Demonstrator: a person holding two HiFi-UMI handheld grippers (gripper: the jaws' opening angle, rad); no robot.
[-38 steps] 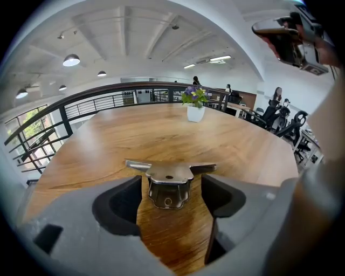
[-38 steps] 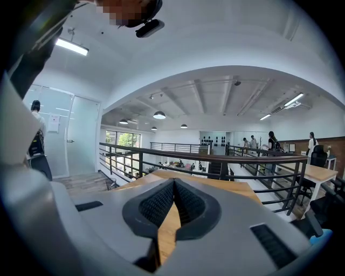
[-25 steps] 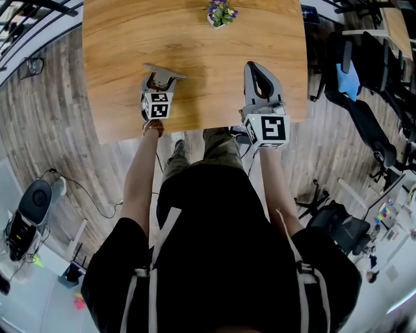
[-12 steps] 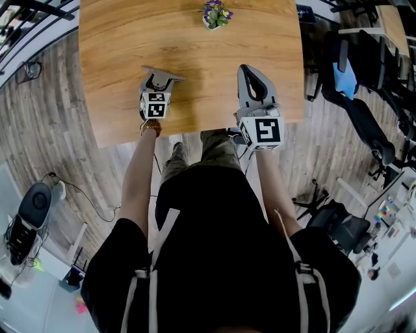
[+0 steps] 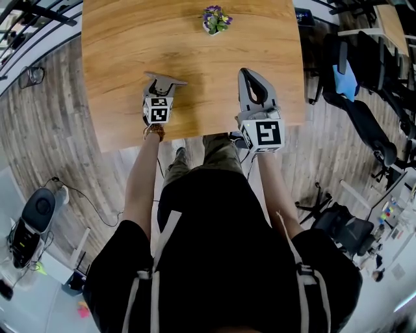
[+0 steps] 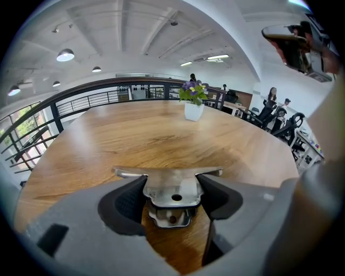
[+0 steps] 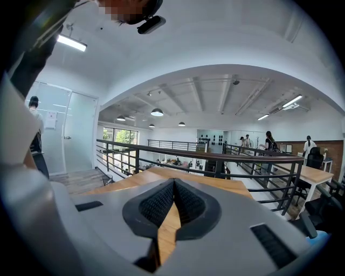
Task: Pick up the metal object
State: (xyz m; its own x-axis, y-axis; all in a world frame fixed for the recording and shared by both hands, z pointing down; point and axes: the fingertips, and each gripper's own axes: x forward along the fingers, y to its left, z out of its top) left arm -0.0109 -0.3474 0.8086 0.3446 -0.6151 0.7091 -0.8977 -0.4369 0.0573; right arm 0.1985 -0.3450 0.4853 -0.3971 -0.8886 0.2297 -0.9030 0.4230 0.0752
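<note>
A person standing at the near edge of a wooden tabletop [image 5: 130, 52] holds two tools, one in each hand, each carrying one cube with square markers. The left tool [image 6: 171, 182], angled down at the wood, has just been closing its jaws around the single metal object [image 6: 167, 173], a shiny T-shaped piece with a flat crossbar and a scalloped stem pierced by one hole. In the left gripper view the stem sits between the two dark ribbed pads [image 6: 129, 202], which lie against its sides, while the crossbar spans across the front of both pads. The piece rests on the tabletop, its reflection visible in the varnish just below it, towards the person's left and near the front edge. The right tool [image 7: 173, 186] is held nearly level over the right front part of the tabletop, well apart from the metal piece; its two pads meet at the tips and carry nothing. One potted plant [image 5: 216, 18] with purple flowers, in a white pot, stands at the far side of the tabletop, well clear of both tools.
</note>
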